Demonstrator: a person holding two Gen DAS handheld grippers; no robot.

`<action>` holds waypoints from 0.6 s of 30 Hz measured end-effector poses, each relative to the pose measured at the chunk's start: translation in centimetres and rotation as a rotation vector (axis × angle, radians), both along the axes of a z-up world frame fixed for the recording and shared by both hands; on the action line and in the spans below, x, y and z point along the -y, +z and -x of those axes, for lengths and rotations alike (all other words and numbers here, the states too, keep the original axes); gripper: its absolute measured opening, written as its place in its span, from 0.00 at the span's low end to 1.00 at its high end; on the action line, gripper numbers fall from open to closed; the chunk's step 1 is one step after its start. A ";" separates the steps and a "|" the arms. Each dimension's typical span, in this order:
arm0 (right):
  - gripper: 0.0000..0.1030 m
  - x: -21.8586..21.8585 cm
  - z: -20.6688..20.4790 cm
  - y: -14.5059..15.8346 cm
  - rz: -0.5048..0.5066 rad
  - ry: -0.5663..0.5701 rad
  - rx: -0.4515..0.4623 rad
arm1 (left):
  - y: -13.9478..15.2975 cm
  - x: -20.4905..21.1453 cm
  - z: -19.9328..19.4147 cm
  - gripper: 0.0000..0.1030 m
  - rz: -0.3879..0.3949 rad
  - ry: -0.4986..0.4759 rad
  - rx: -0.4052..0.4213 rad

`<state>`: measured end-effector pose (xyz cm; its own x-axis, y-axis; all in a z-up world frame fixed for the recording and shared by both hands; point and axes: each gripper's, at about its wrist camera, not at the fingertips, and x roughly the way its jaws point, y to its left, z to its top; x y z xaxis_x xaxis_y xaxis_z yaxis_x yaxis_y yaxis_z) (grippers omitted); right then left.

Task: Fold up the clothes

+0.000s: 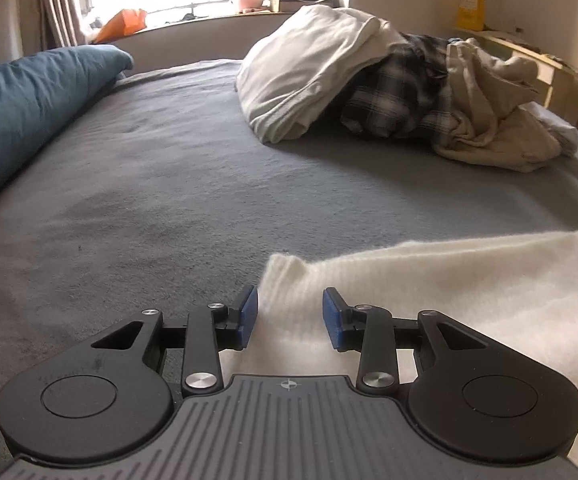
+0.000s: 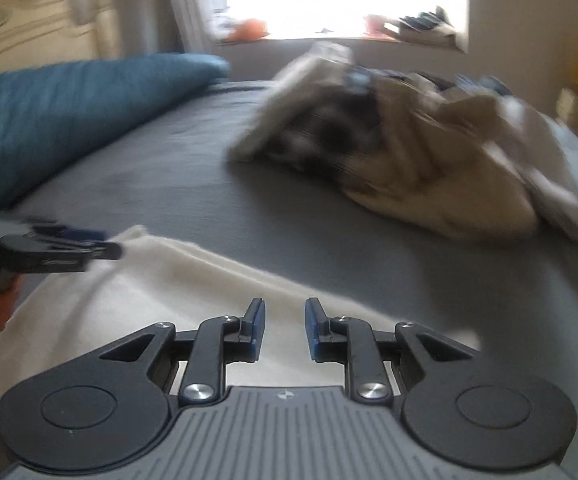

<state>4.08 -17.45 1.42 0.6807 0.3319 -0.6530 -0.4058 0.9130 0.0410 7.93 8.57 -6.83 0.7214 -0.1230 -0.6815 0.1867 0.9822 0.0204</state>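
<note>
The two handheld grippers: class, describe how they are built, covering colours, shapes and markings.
Both match. The left gripper and right gripper each have a grey ribbed base plate bearing a small crosshair mark, two round black housings, black linkage arms with silver screws, and flat fingers faced with blue pads. No cables or sleeves can be seen.

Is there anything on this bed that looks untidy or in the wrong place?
Yes. At the far right of the grey bed, a pile of clothes lies crumpled: a cream garment, a dark plaid shirt and a beige piece heaped together, unfolded. The white knit garment near both open grippers lies fairly flat. Nothing looks damaged.
</note>
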 end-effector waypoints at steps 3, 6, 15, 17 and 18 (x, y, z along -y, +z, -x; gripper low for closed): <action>0.22 -3.2 -1.3 -0.7 0.101 0.142 0.035 | -0.2 0.0 -0.2 0.37 -0.002 0.014 0.006; 0.22 -5.8 -3.0 -1.5 0.169 0.244 0.035 | -0.4 -0.4 -0.3 0.38 0.020 0.016 0.002; 0.23 -8.5 -6.3 -3.0 0.224 0.424 -0.025 | -0.8 -1.3 -0.4 0.35 0.066 0.016 0.009; 0.23 -8.7 -6.9 -3.3 0.223 0.444 -0.049 | -0.9 -1.4 -0.3 0.33 0.072 0.016 0.013; 0.22 -8.9 -7.1 -3.5 0.227 0.456 -0.058 | -1.0 -1.5 -0.3 0.31 0.075 0.017 0.015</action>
